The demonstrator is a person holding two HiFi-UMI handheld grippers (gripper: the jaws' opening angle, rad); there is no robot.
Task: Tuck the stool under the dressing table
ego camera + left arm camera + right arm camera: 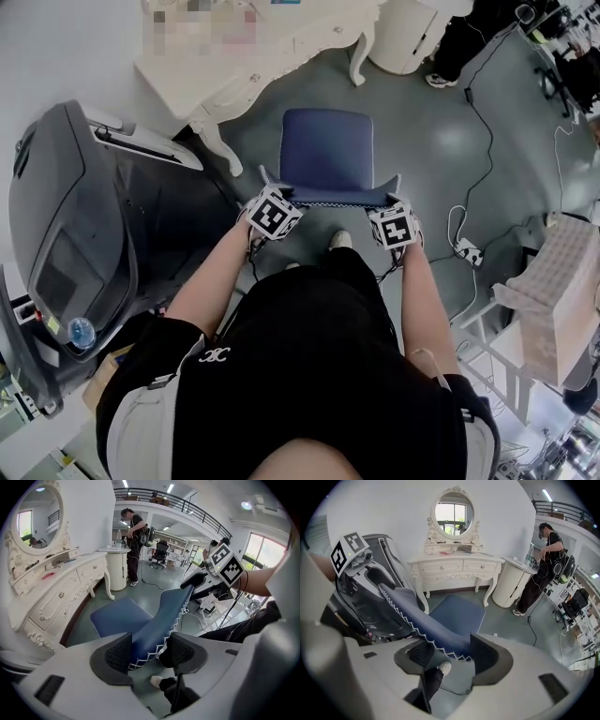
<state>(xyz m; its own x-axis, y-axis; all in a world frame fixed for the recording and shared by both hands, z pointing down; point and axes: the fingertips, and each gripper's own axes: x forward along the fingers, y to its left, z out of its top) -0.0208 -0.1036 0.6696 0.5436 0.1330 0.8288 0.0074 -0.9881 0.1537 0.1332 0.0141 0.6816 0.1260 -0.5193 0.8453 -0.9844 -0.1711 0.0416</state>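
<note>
Head view shows the blue stool (326, 155) on the grey floor, right in front of the person. The white dressing table (300, 33) is at 12 o'clock from the stool, near it but not touching. The stool is not under the table yet.

The left gripper (270, 195) and the right gripper (394, 199) each pinch one top corner of the stool's low back (164, 616). In the left gripper view the blue back with its white stitches sits between the two dark pads, and the jaws are closed on it. The right gripper view shows the same thing on the other corner.

Here is what I think could go wrong. The jaws only hold the thin top edge. A hard push could make them slide off, and the stool could tip or stop.

A curly table leg (217, 145) stands at 10 o'clock from the stool. The stool looks a bit to the right of the gap. If it goes crooked, it could bump that leg.

The big black machine (84, 216) is at 9 o'clock, so there is not much room to swing left.

The back may be too tall to fit under the drawers. I cannot tell from here.

A shoe (340, 240) is just behind the stool and could kick it.
</note>
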